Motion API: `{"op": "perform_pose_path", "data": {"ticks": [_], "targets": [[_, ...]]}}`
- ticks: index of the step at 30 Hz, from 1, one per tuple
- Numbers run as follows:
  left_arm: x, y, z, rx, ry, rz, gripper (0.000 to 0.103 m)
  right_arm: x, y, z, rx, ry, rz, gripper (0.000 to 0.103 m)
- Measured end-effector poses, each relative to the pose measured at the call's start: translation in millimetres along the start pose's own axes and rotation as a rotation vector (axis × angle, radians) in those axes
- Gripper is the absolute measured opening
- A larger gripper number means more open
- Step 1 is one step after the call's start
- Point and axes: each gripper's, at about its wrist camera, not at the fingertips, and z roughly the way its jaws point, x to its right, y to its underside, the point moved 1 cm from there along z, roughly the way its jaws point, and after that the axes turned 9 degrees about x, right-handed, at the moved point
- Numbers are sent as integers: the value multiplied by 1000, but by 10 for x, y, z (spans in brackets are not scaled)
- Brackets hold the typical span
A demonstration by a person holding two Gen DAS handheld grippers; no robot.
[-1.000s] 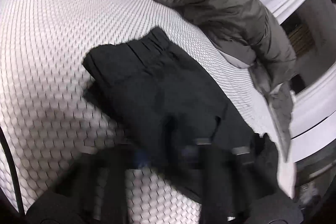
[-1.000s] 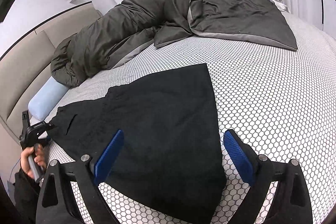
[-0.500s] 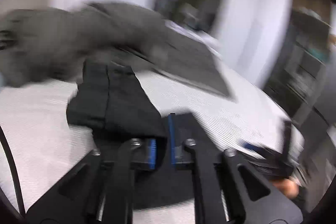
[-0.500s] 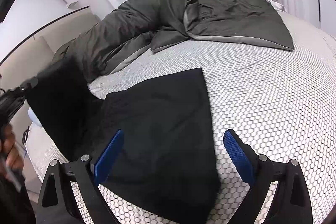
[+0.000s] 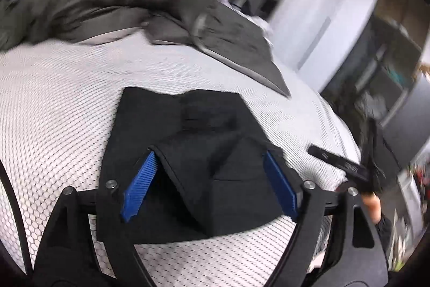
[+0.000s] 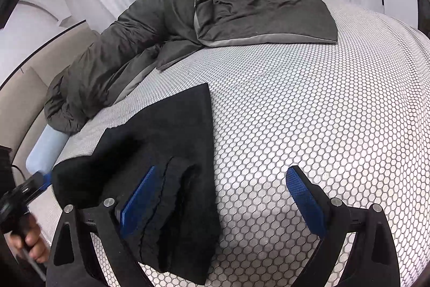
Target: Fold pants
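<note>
The black pants point(image 5: 204, 152) lie on the white honeycomb mattress point(image 5: 53, 125), with one end folded over the rest in a loose raised hump. My left gripper point(image 5: 209, 184) is open, its blue pads on either side of that folded end, holding nothing. In the right wrist view the pants point(image 6: 174, 152) lie at the left, the folded waistband end bunched by the left pad. My right gripper point(image 6: 223, 203) is open and empty, low over the mattress point(image 6: 322, 112) at the pants' right edge. The right gripper also shows in the left wrist view point(image 5: 346, 166).
A grey duvet point(image 6: 188, 26) is bunched along the far side of the bed. A light blue pillow point(image 6: 45, 149) lies at the left by the beige headboard point(image 6: 18, 104). White curtains and dark furniture stand beyond the bed.
My left gripper carried one end of the pants up and over the rest, then opened and let it go. The right gripper stayed open, almost still.
</note>
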Motion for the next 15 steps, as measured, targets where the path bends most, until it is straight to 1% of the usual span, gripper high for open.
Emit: {"op": "perform_pose_path", "data": {"ticks": [1,3,4,6,7,9,12,15], "targets": [[-100,21,10,-1,12,-22,78,-40,13,4,-3,-3,-16,97],[-273,26,20,-15,-11,-32,78,-115,30,3,1,-11,-34,97],[-331,27,10,-4,-22,-30,78,-156,37,9,0,-19,-37,97],[-425,5,-2,31,-12,-62,78,-239,53,29,-7,-38,-47,97],[-459,8,6,27,4,-87,78,-309,60,53,-9,-43,-62,97],[-442,24,47,7,18,-87,78,-416,69,99,-12,-47,-82,97],[-419,11,13,23,-29,-49,78,-554,95,164,-31,-83,-69,97],[-535,47,60,0,-104,-57,78,-792,172,184,-53,-124,-142,97]]}}
